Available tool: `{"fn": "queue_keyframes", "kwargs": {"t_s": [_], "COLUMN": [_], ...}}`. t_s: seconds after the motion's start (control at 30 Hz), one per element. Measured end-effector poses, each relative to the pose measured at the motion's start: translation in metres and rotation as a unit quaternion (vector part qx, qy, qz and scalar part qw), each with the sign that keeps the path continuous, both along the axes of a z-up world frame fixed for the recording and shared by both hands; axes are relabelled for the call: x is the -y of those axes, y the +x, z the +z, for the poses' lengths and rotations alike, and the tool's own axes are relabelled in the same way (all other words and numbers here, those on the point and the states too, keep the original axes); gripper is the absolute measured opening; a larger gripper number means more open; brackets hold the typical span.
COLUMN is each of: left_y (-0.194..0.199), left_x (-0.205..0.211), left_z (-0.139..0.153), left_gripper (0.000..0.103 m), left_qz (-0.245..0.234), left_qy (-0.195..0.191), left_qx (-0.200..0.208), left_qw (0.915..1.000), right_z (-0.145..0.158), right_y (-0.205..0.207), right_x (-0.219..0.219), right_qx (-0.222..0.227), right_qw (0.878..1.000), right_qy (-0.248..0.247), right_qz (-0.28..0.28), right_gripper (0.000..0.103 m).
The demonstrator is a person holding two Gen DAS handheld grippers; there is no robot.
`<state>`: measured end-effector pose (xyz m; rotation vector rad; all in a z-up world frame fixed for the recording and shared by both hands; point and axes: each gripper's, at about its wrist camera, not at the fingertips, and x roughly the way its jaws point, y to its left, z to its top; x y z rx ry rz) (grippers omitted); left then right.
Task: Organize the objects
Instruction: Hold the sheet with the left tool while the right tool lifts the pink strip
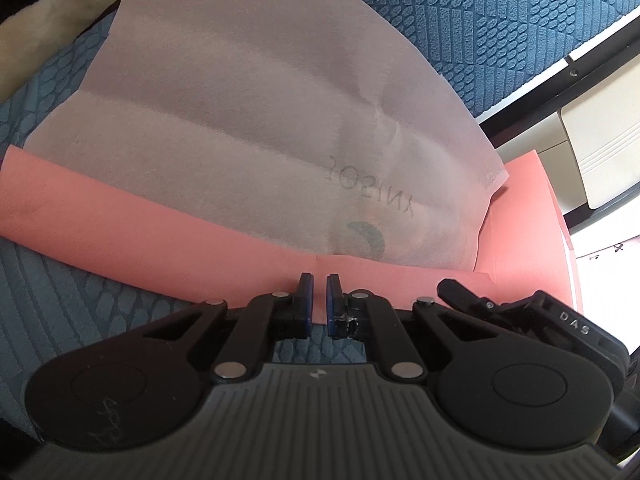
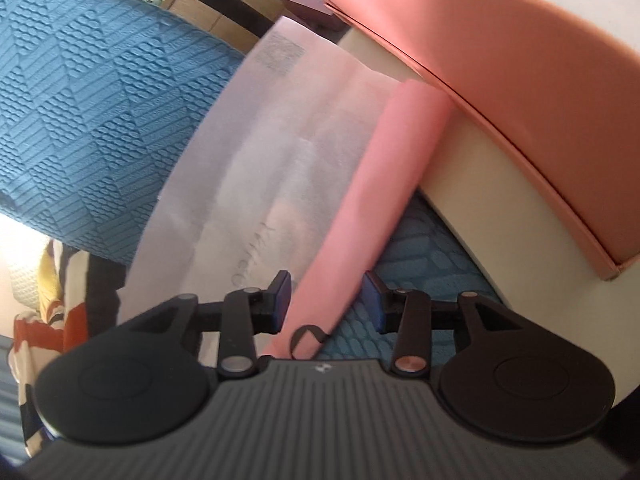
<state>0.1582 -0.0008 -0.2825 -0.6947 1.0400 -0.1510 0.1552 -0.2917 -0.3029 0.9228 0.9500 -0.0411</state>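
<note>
A pink paper sheet (image 1: pixel 140 236) lies on the blue textured cloth (image 1: pixel 460 20), with a white tissue sheet (image 1: pixel 240 128) printed with faint letters on top of it. My left gripper (image 1: pixel 319 280) is shut on the near edge of the pink sheet. In the right wrist view the pink sheet (image 2: pixel 380 184) runs between my fingers beside the white tissue sheet (image 2: pixel 280 152). My right gripper (image 2: pixel 326 280) is open around the pink sheet's edge. The right gripper also shows in the left wrist view (image 1: pixel 520 308).
A pink-lidded cream box (image 2: pixel 500 92) stands right of the sheets. Blue cloth (image 2: pixel 100 120) covers the surface. A cream cabinet (image 1: pixel 600 152) is at the right, a cream fleece (image 1: pixel 48 40) at the far left, and patterned fabric (image 2: pixel 40 320) at the left.
</note>
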Motion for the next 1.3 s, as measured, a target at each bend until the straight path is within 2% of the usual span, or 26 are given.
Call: {"fn": "queue_keyframes", "kwargs": {"t_s": [0.1, 0.27, 0.5, 0.6, 0.67, 0.8, 1.0, 1.1, 1.3], "left_y": [-0.002, -0.003, -0.004, -0.004, -0.004, -0.008, -0.007, -0.007, -0.009], "left_x": [-0.003, -0.012, -0.011, -0.009, -0.009, -0.013, -0.011, -0.008, 0.004], "left_z": [0.001, 0.001, -0.004, -0.004, -0.004, 0.0, 0.001, 0.003, 0.015], "left_gripper": [0.008, 0.008, 0.008, 0.008, 0.008, 0.008, 0.008, 0.008, 0.009], "left_qz": [0.008, 0.017, 0.032, 0.034, 0.035, 0.039, 0.042, 0.029, -0.024], "left_qy": [0.006, -0.009, -0.034, -0.04, -0.043, -0.047, -0.047, -0.044, -0.032], "left_qx": [0.001, -0.005, -0.015, -0.018, -0.02, -0.022, -0.026, -0.025, -0.016], "left_qw": [0.9999, 0.9998, 0.9988, 0.9984, 0.9983, 0.9979, 0.9977, 0.9983, 0.9991], "right_z": [-0.003, -0.004, -0.012, -0.01, -0.01, -0.017, -0.017, -0.017, -0.006], "right_y": [0.001, 0.003, 0.006, 0.011, 0.011, 0.005, 0.011, 0.011, 0.007], "right_x": [-0.002, -0.008, -0.023, -0.033, -0.03, -0.033, -0.038, -0.034, -0.032], "right_qx": [-0.002, 0.009, 0.022, 0.026, 0.023, 0.02, 0.014, 0.011, 0.017], "right_qw": [1.0, 1.0, 0.998, 0.998, 0.998, 0.998, 0.998, 0.998, 0.998], "right_qy": [-0.007, -0.01, 0.058, 0.051, 0.045, 0.038, 0.028, 0.045, 0.043], "right_qz": [-0.004, -0.007, 0.025, 0.039, 0.039, 0.037, 0.047, 0.041, 0.05], "right_gripper": [0.041, 0.042, 0.043, 0.041, 0.039, 0.025, 0.012, 0.007, 0.006]}}
